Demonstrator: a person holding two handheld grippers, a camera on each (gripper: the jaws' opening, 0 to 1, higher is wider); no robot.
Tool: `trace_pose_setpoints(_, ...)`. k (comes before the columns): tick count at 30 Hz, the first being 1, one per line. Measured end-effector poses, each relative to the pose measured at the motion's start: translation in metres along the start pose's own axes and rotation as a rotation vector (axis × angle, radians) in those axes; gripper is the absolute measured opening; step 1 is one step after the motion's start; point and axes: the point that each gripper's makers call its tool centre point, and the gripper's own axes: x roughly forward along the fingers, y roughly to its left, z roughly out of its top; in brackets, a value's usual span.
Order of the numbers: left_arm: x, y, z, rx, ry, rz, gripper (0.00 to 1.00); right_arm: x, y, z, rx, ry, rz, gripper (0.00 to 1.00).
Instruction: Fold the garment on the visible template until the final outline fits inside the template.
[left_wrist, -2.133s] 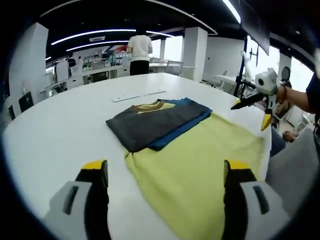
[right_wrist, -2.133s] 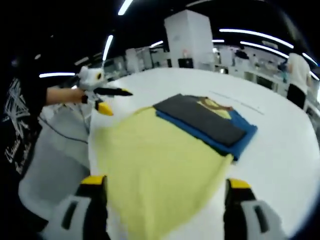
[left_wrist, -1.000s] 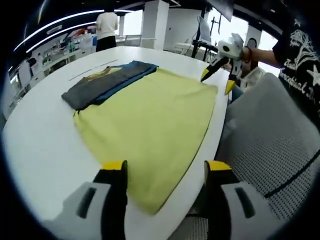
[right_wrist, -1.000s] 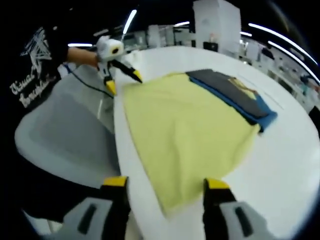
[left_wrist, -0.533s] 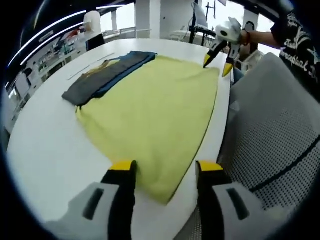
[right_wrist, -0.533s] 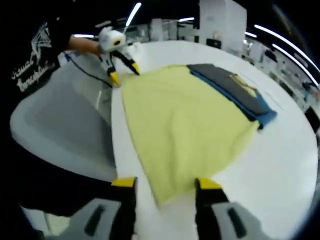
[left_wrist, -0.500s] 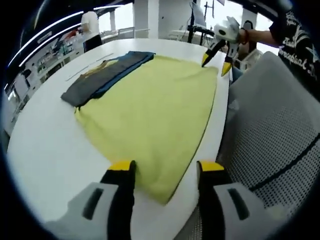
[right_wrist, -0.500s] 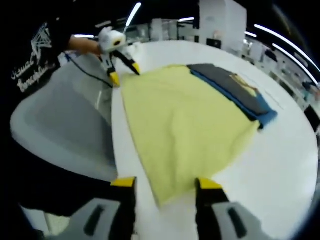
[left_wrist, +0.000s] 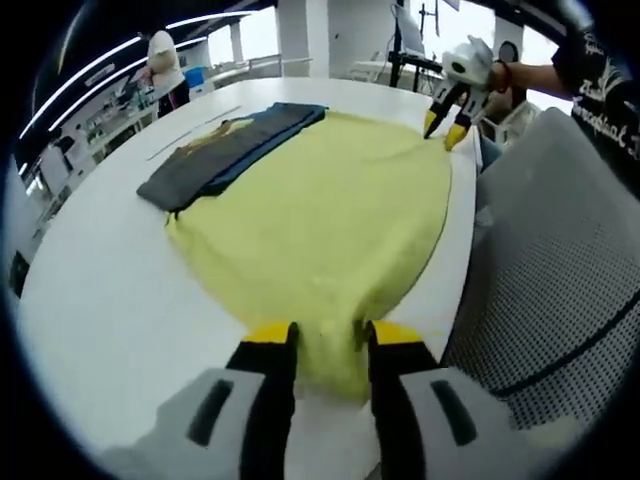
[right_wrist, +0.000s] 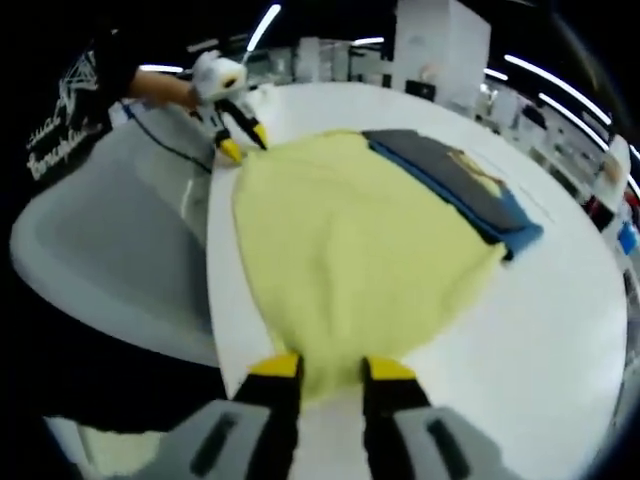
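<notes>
Two grippers pinch the near corners of the yellow garment (left_wrist: 320, 210), which lies on the white table (left_wrist: 90, 290) with its far end under a folded dark garment (left_wrist: 225, 150): left gripper (left_wrist: 322, 345) and right gripper (right_wrist: 330, 378) each have jaws closed on cloth. If either thin bite slips during the lift, the fold would likely land skewed, and dragging could shift the dark garment.

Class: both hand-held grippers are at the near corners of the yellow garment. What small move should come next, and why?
Probably lift both corners slightly and carry them toward the dark folded end. Each hand-held gripper, left and right, appears pinched on the yellow garment, which lies spread flat on the white table.
</notes>
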Motion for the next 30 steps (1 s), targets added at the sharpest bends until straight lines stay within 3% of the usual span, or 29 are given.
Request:
trace_pose_setpoints(2, 0.001, 0.002, 0.000, 0.000, 0.006, 0.019, 0.04, 0.000, 0.002, 0.000, -0.004, -0.001, 0.004, 0.15)
trace_pose_setpoints(8, 0.003, 0.001, 0.002, 0.002, 0.005, 0.031, 0.00, 0.001, 0.001, 0.001, 0.015, -0.006, -0.003, 0.00)
trace_pose_setpoints(18, -0.010, -0.006, 0.012, -0.014, -0.013, 0.036, 0.00, -0.011, 0.009, 0.000, 0.065, -0.012, 0.037, 0.00)
trace_pose_setpoints(30, -0.030, -0.020, 0.009, -0.044, -0.014, -0.002, 0.00, -0.035, 0.037, 0.004, 0.081, 0.001, 0.111, 0.00)
